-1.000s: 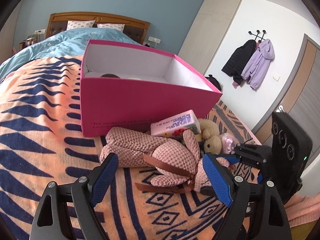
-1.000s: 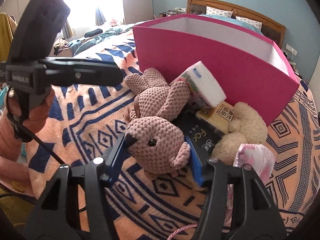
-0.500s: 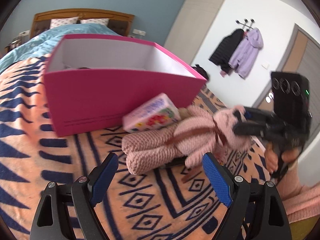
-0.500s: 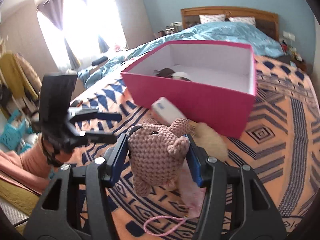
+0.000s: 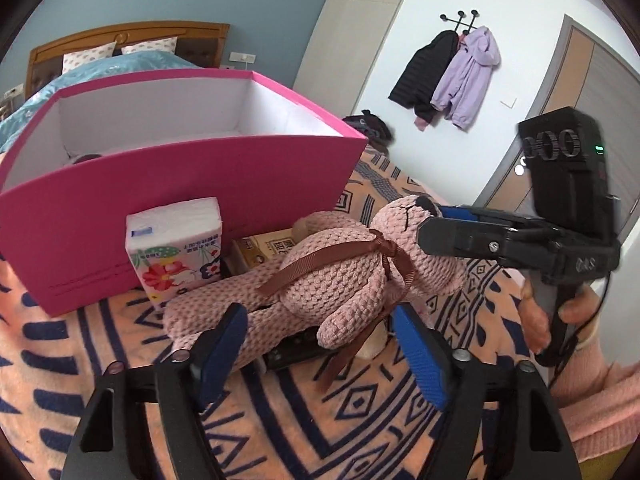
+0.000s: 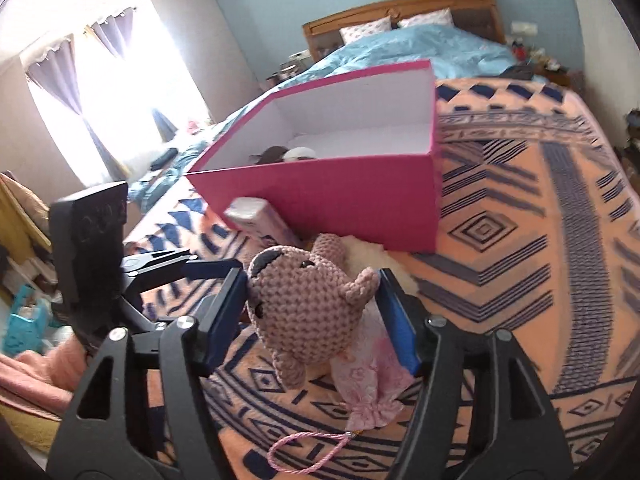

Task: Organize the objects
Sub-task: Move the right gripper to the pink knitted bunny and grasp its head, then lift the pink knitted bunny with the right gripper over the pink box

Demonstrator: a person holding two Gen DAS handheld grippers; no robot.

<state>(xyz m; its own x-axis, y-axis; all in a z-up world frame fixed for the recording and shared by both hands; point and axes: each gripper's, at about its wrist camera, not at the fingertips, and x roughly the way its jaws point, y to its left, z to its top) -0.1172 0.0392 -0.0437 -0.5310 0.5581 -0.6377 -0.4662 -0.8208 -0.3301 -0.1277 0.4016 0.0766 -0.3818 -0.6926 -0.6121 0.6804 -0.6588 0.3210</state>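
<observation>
My right gripper (image 6: 312,312) is shut on the head of a pink knitted bear (image 6: 304,304) and holds it lifted above the bed; in the left wrist view the bear (image 5: 332,276) hangs with its legs low, head clamped by the right gripper (image 5: 444,224). My left gripper (image 5: 320,352) is open, its blue pads on either side of the bear's legs, not touching. The open pink box (image 5: 192,184) stands just behind; it also shows in the right wrist view (image 6: 344,196), with small items inside.
A tissue pack (image 5: 176,248) leans on the box front. A dark flat item (image 5: 296,352) and a tan box (image 5: 268,248) lie under the bear. A pink pouch with cord (image 6: 368,388) and a cream plush (image 6: 368,252) lie on the patterned blanket (image 6: 520,264).
My right gripper closed on the bear's head and lifted it off the blanket toward the right. My left gripper moved closer to the bear's legs and stayed open.
</observation>
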